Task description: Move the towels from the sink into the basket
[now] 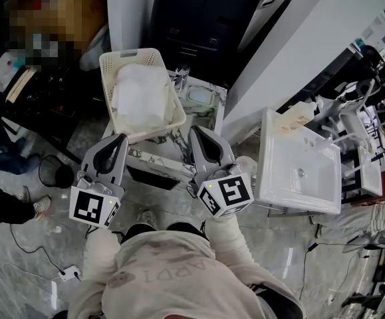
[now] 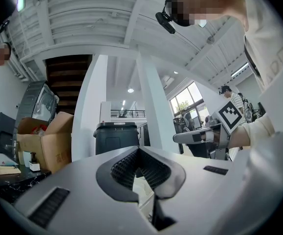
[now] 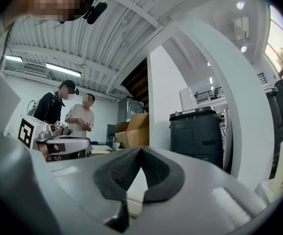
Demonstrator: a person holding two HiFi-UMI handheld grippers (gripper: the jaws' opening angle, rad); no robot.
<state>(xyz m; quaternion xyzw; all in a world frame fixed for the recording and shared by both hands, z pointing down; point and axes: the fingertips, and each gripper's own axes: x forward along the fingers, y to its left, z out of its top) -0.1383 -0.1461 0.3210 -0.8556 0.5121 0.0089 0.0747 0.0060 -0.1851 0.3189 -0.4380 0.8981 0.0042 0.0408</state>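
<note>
A cream plastic basket stands on a marble counter and holds crumpled white towels. To the right is a white sink; its basin shows no towel. My left gripper hovers level at the basket's near left corner, shut with nothing in it. In its own view the left gripper has its jaw tips together. My right gripper is held just right of the basket, also shut and empty. The right gripper view shows the right gripper with its ribbed pads meeting at the tip.
A pale green dish lies on the counter behind the basket. A dark cabinet and a white pillar rise beyond. A black bin and a cardboard box stand ahead. Two people stand at the left.
</note>
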